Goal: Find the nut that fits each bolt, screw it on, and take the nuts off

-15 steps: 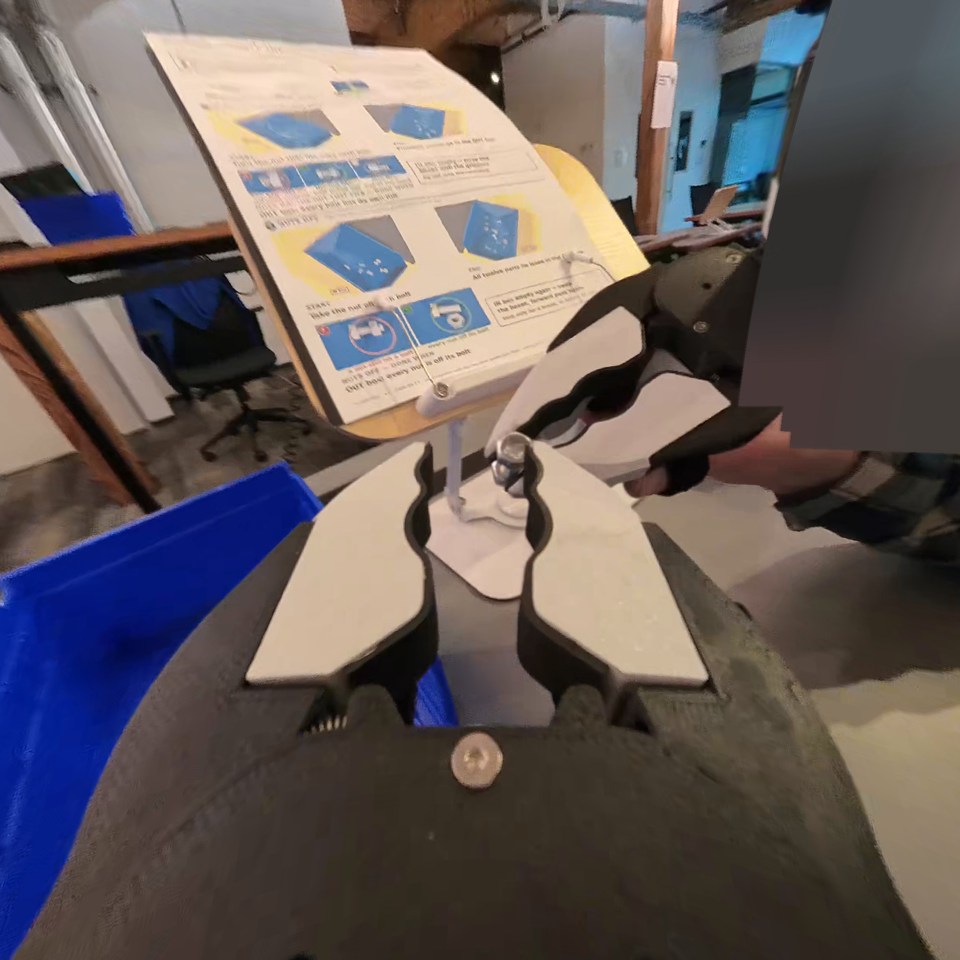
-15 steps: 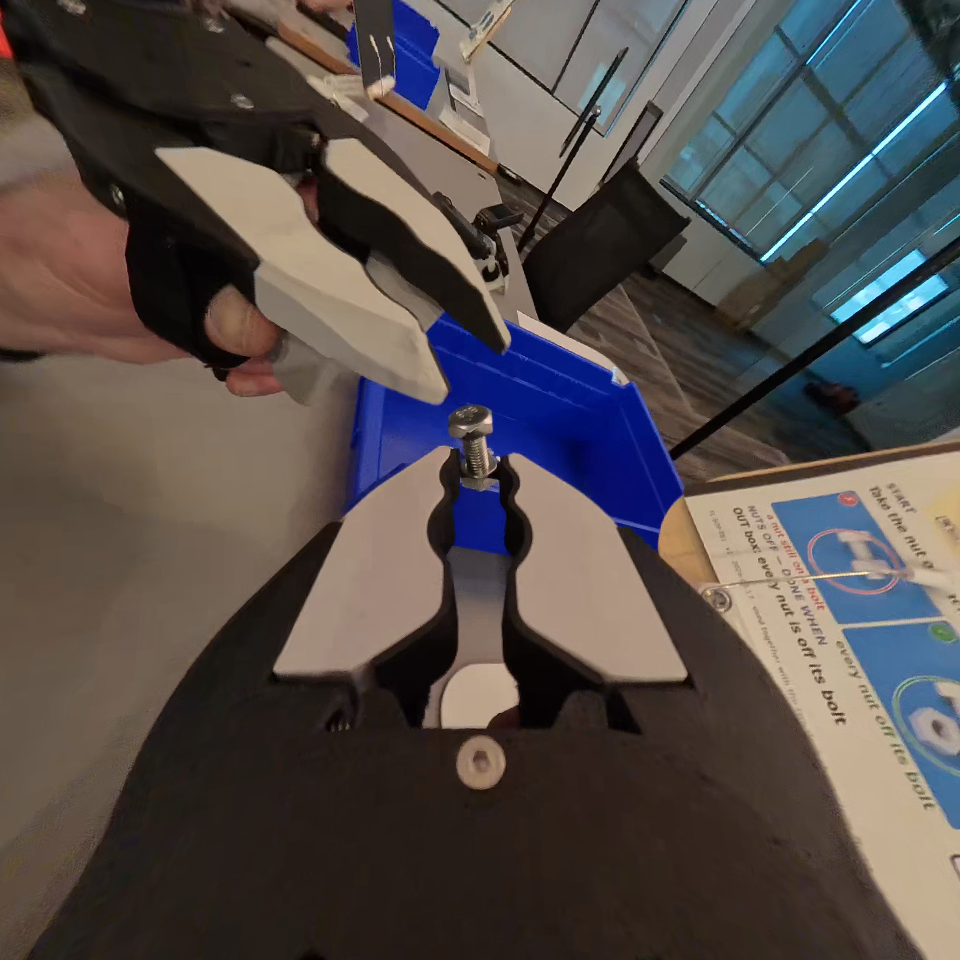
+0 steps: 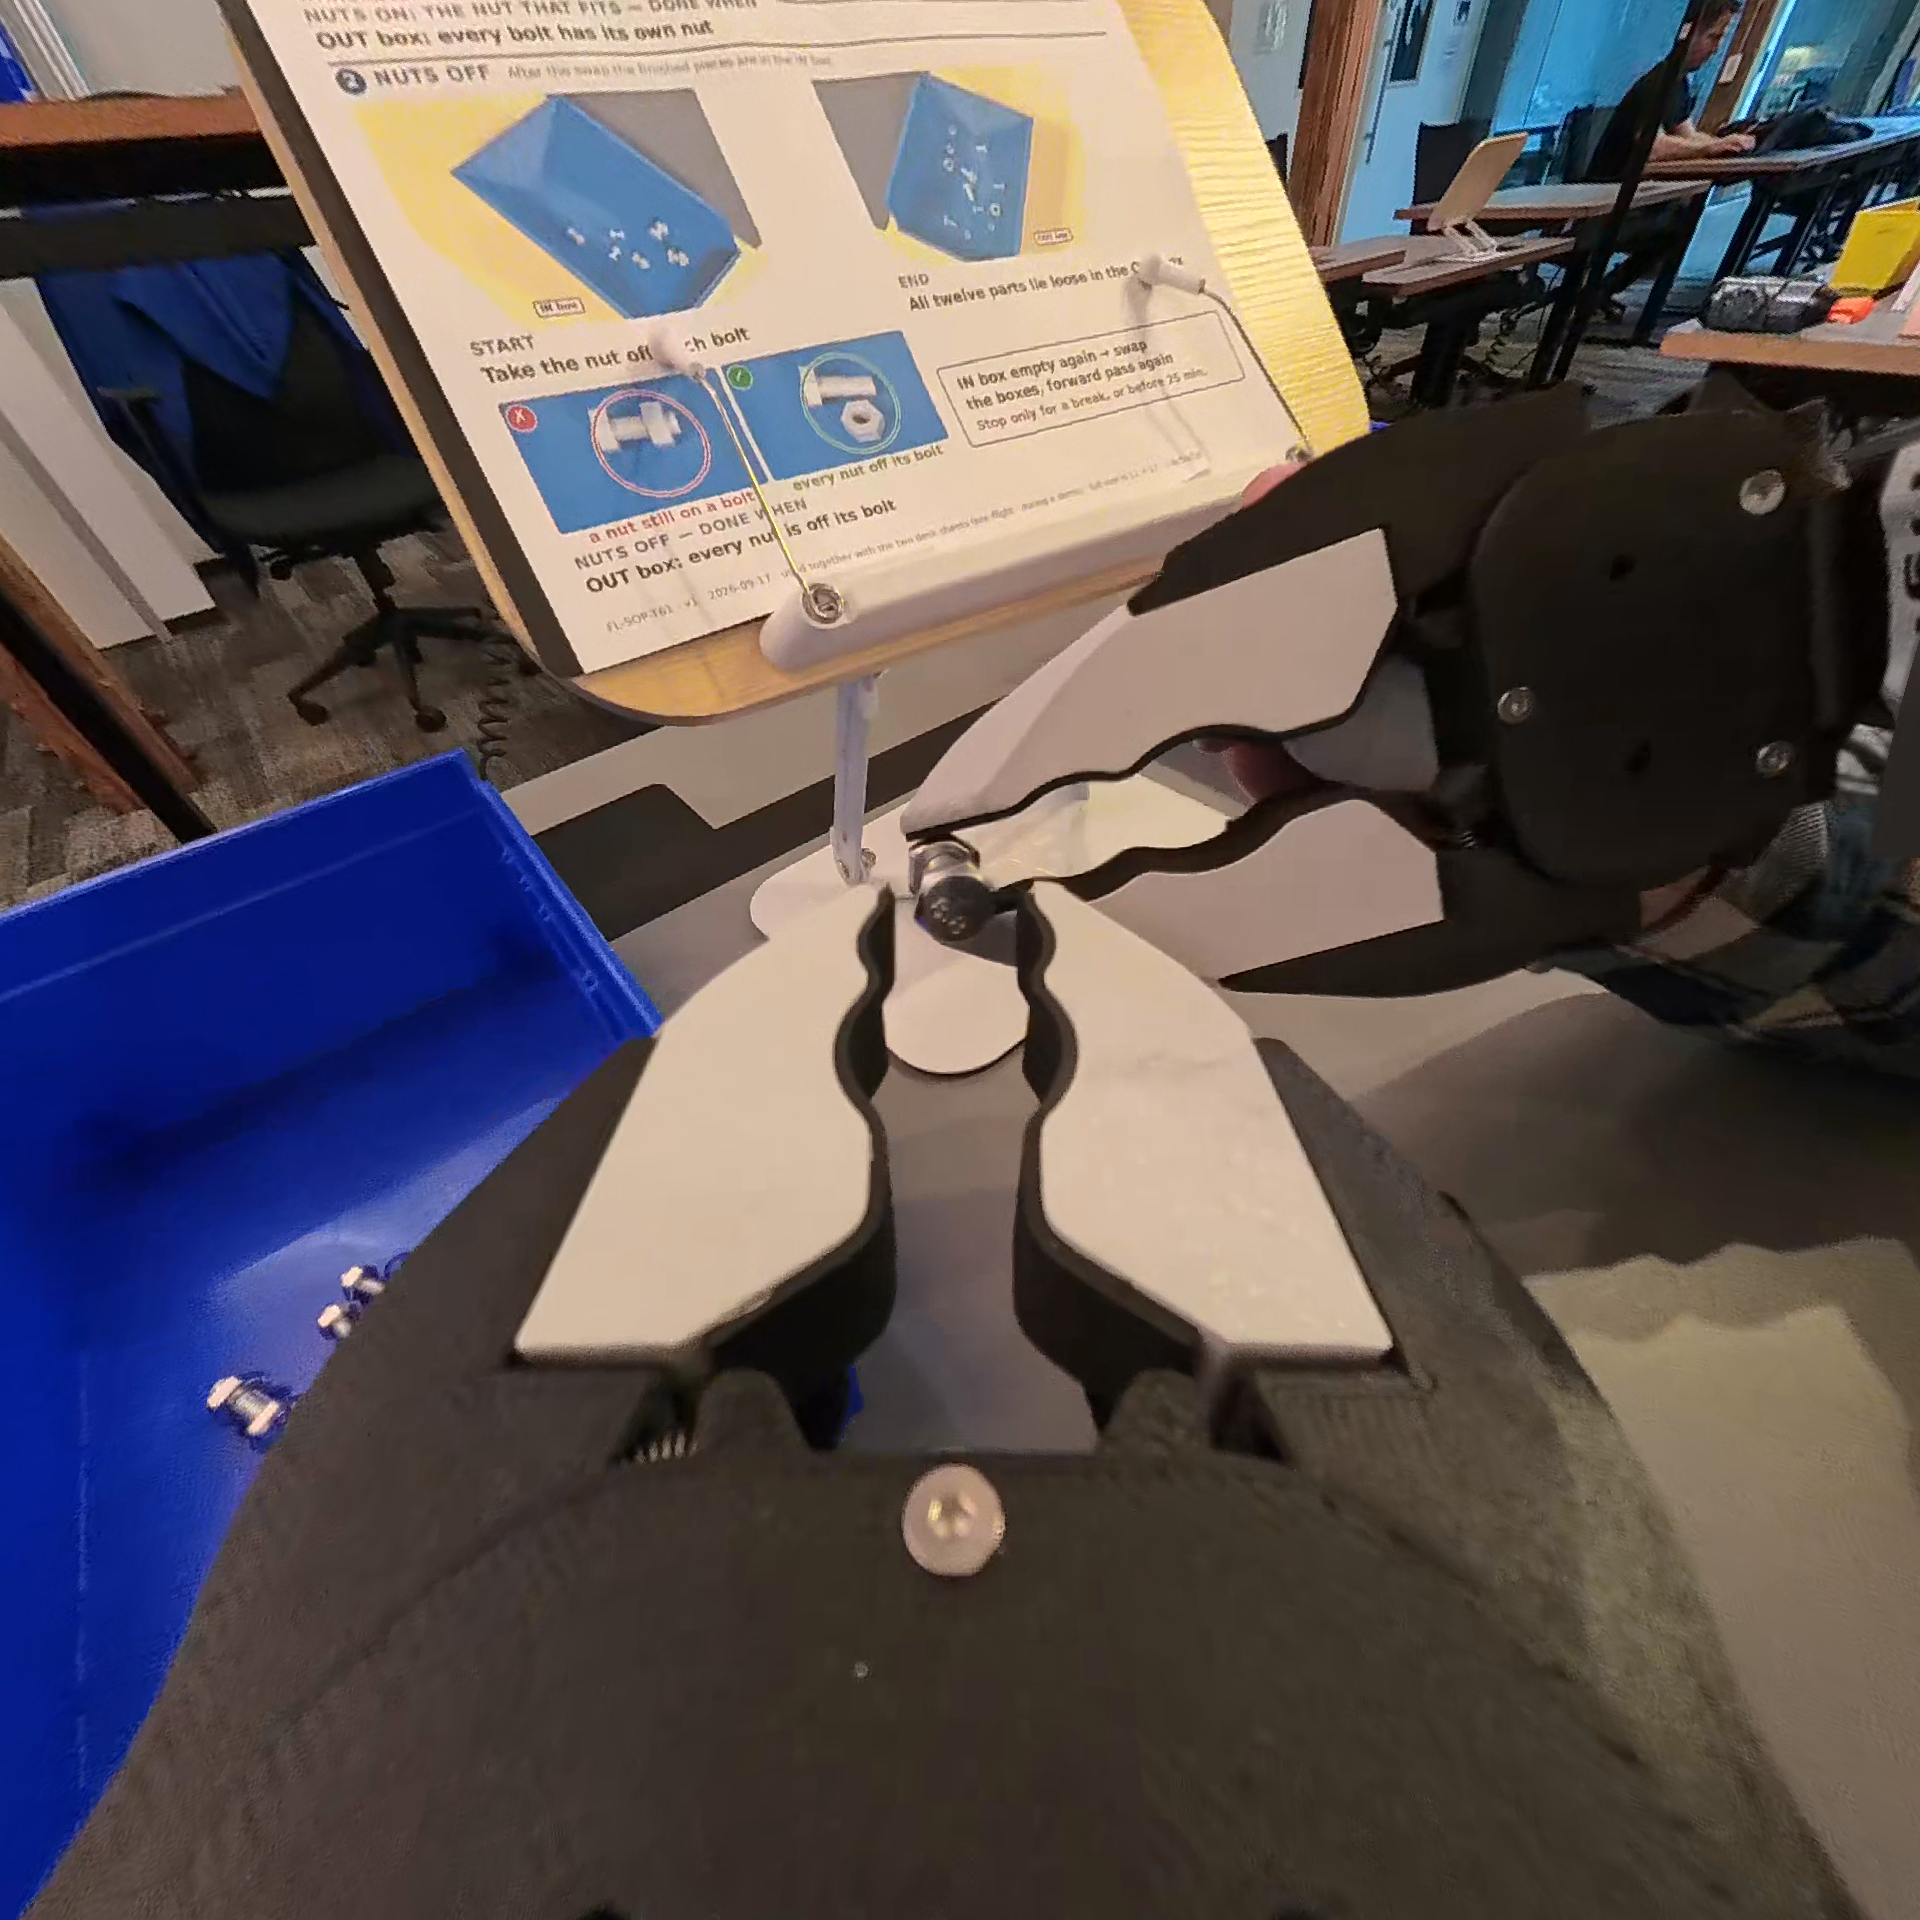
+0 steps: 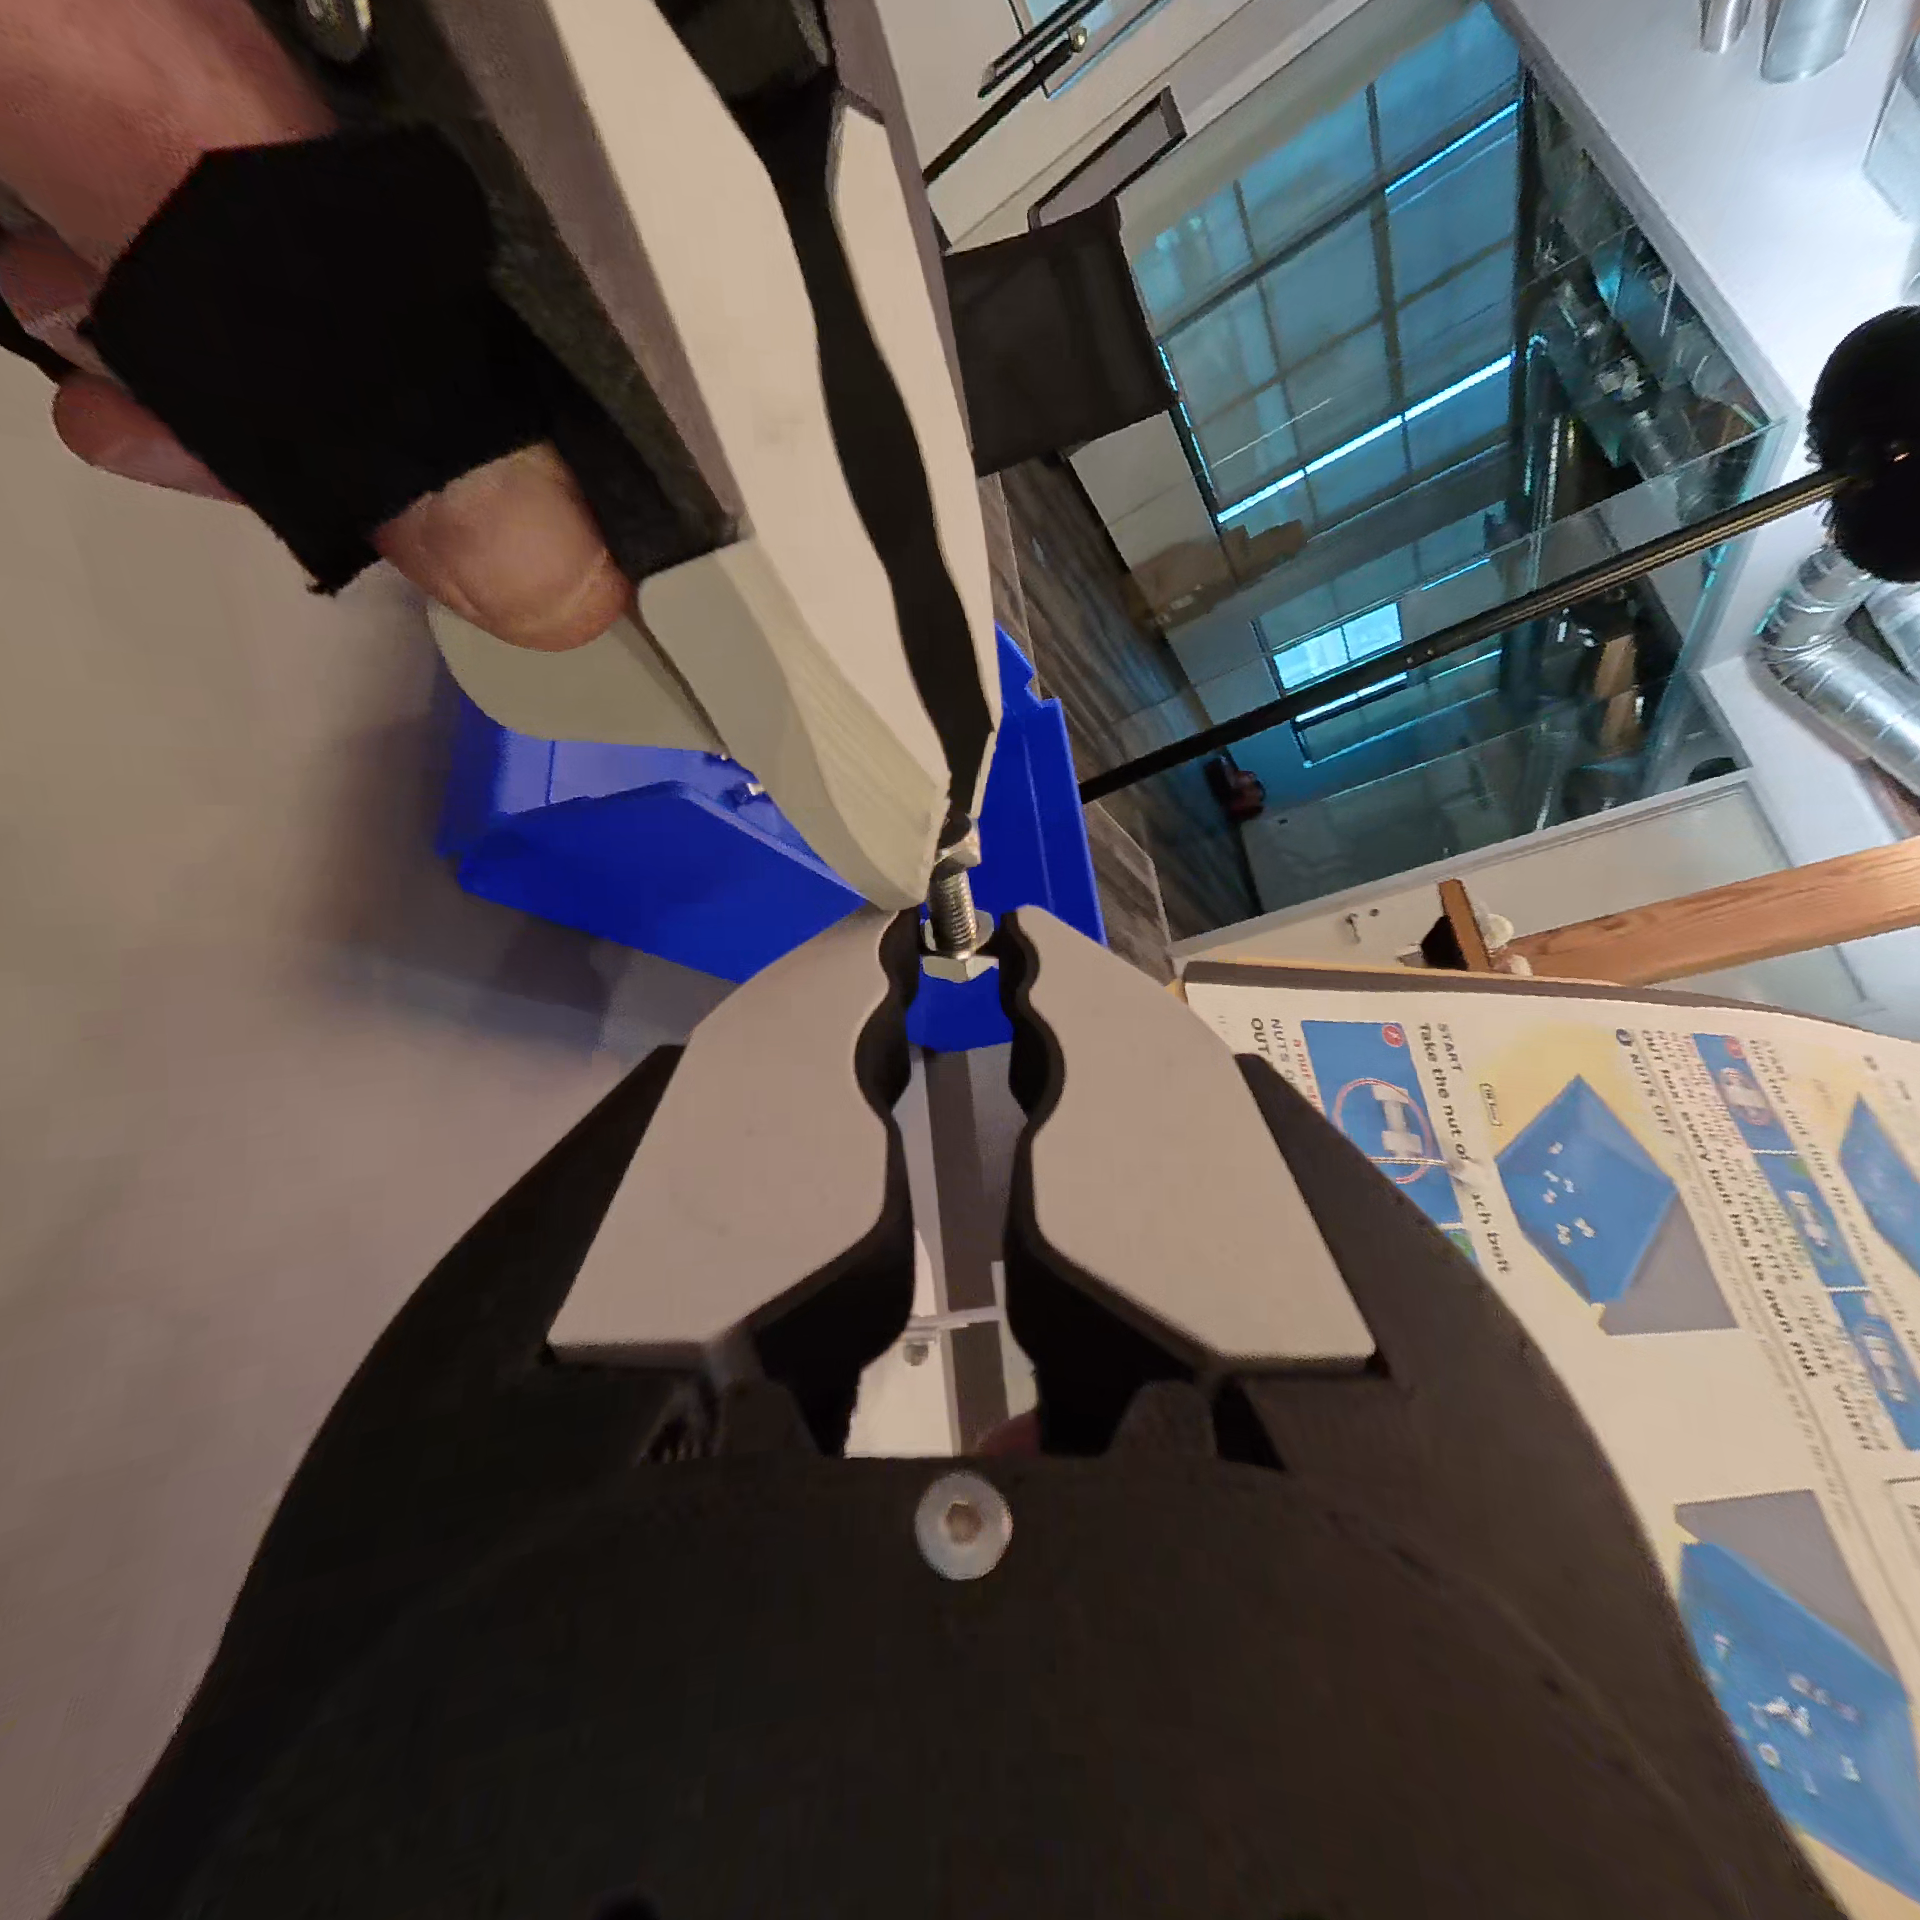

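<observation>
A silver bolt with a nut on its thread is held in the air between my two grippers. My right gripper [image 4: 961, 940] is shut on the nut [image 4: 958, 966], and the bolt's thread [image 4: 951, 904] sticks out past its tips. My left gripper [image 3: 954, 909] has its tips on either side of the bolt head [image 3: 951, 916], with a small gap on each side, so it counts as open. In the left wrist view the right gripper [image 3: 971, 857] comes in from the right with the nut [image 3: 933, 860]. In the right wrist view the left gripper [image 4: 958, 826] comes down from above.
A blue bin [image 3: 312, 1039] stands at the left with several loose bolts [image 3: 249, 1403] in it; it also shows in the right wrist view [image 4: 623, 831]. An instruction board [image 3: 727, 312] on a white stand [image 3: 852, 769] stands behind on the grey table [image 3: 1558, 1143].
My left gripper has moved in from above and narrowed its jaws around the bolt head. The right gripper has rolled while keeping its hold on the nut.
</observation>
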A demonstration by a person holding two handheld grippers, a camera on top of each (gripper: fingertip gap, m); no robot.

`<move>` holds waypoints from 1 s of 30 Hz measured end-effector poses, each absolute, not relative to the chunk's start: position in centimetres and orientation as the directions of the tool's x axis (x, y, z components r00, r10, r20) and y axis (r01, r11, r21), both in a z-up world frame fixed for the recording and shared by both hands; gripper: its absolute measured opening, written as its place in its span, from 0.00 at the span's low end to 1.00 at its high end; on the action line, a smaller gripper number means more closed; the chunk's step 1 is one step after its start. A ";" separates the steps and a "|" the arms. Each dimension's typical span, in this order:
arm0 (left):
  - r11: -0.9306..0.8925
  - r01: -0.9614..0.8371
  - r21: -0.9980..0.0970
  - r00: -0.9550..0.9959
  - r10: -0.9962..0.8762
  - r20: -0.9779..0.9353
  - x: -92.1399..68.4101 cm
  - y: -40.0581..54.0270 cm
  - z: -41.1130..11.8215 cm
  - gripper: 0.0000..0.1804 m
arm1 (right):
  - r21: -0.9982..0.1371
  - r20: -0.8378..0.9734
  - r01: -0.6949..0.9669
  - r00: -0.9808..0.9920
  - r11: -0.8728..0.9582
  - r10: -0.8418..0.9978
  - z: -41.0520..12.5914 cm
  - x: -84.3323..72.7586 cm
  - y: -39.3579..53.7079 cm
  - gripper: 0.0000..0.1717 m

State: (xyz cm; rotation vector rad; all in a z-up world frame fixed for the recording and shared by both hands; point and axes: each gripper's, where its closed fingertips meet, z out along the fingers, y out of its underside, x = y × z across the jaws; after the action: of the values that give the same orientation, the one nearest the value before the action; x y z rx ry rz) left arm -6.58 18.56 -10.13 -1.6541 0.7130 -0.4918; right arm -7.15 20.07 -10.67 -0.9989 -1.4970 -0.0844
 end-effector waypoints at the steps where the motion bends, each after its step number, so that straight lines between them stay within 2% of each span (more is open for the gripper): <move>1: -0.098 -0.182 -0.978 0.720 -0.691 -0.065 -6.5 18.5 -10.1 0.12 | -0.472 0.853 0.619 0.141 0.628 0.503 -10.7 -7.2 20.0 0.09; 8: -0.136 -0.134 -0.982 0.724 -0.690 -0.004 -6.4 18.7 -10.5 0.10 | -0.349 0.920 0.679 0.117 0.646 0.374 -10.8 -7.2 20.3 0.09; 14: -0.255 0.076 -0.964 0.649 -0.721 0.242 -6.3 18.9 -10.5 0.10 | -0.310 0.941 0.689 0.126 0.655 0.313 -10.5 -7.1 20.4 0.09; 21: -0.414 0.276 -0.867 0.482 -0.721 0.498 -6.0 18.9 -10.7 0.14 | -0.243 0.965 0.689 0.099 0.683 0.243 -10.7 -7.4 20.1 0.09; 26: -0.451 0.309 -0.837 0.440 -0.713 0.546 -6.1 18.9 -10.8 0.08 | -0.230 0.968 0.691 0.094 0.685 0.231 -10.8 -7.3 20.2 0.09; 30: -0.453 0.306 -0.837 0.447 -0.708 0.546 -6.1 19.0 -11.0 0.08 | -0.228 0.969 0.693 0.090 0.684 0.232 -11.0 -7.3 20.3 0.09</move>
State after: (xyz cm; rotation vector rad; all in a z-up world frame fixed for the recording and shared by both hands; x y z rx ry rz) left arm -6.08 19.00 -11.00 -1.6589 0.3536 -1.2202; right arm -7.31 20.27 -10.98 -0.8080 -1.4797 -0.4048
